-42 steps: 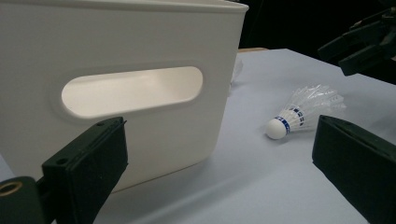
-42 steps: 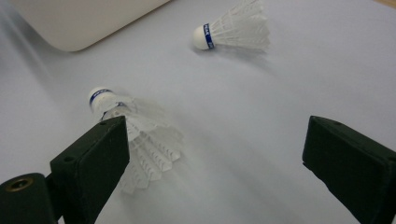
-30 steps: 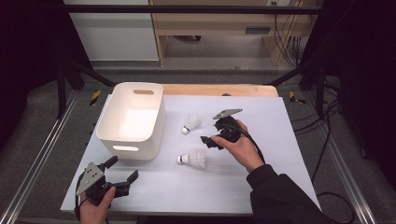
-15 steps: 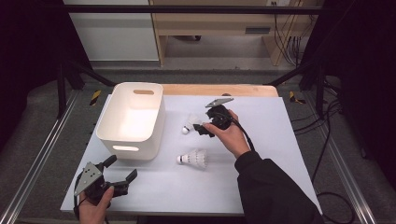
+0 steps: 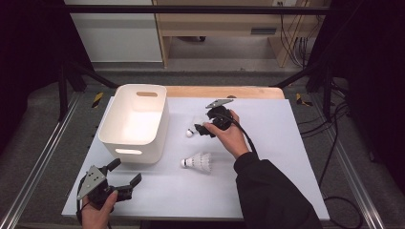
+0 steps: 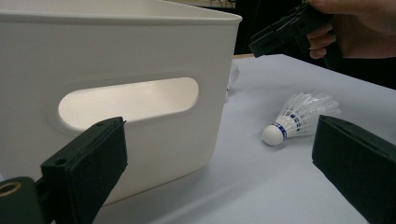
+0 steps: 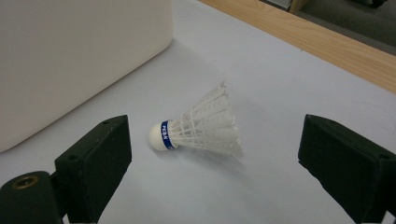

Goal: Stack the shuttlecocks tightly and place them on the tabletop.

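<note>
R tool is held wide, jaws astride the far shuttlecock just beside the white bin; its long axis runs across the gap, cork binward. L tool, also wide, is parked near bin's front, farther off.

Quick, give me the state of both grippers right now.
Left gripper: open, holding nothing, near the bin.
Right gripper: open, jaws either side of a shuttlecock, not gripping it.
</note>
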Available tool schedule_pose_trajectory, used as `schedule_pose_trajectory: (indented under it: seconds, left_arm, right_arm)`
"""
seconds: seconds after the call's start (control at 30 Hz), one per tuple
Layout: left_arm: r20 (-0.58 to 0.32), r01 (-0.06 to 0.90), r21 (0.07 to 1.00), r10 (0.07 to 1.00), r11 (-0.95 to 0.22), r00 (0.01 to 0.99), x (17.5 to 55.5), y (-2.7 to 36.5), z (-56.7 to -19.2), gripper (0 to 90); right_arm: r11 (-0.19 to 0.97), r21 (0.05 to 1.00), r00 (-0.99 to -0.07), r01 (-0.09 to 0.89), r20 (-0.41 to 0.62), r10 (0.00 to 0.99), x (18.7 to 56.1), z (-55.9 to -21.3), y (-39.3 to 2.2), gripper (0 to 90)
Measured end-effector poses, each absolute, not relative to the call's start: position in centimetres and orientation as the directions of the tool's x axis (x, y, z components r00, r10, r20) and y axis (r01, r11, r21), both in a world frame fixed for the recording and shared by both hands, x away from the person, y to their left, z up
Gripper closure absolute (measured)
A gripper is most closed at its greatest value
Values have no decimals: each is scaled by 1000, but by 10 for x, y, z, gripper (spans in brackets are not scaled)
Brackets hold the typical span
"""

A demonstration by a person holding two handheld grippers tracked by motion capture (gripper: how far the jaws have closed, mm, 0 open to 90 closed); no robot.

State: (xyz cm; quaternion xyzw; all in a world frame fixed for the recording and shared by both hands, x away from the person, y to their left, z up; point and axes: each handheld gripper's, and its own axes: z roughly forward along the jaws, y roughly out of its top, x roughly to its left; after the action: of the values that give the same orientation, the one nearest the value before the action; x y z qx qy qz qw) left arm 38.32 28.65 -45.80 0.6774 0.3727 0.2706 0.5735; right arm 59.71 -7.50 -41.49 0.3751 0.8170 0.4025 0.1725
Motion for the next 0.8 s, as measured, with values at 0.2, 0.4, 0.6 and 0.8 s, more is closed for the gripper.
schedule_pose_trajectory:
  seconds: [0.2, 0.4, 0.6, 0.8]
  left_arm:
    - [-62, 198, 978, 814, -66, 578, 383, 286, -458, 31]
    - [-63, 198, 978, 813, -66, 579, 383, 286, -458, 31]
    - [-63, 198, 978, 812, -65, 580, 383, 286, -458, 30]
    - [-62, 201, 977, 812, -69, 580, 384, 285, -459, 31]
  right_arm:
    - [390, 784, -654, 484, 28, 756, 600, -421, -72, 100]
    - [371, 790, -648, 488, 44, 760, 606, -430, -69, 113]
    - [336, 800, -640, 496, 76, 765, 611, -436, -69, 135]
    - [341, 799, -641, 495, 72, 764, 614, -443, -66, 194]
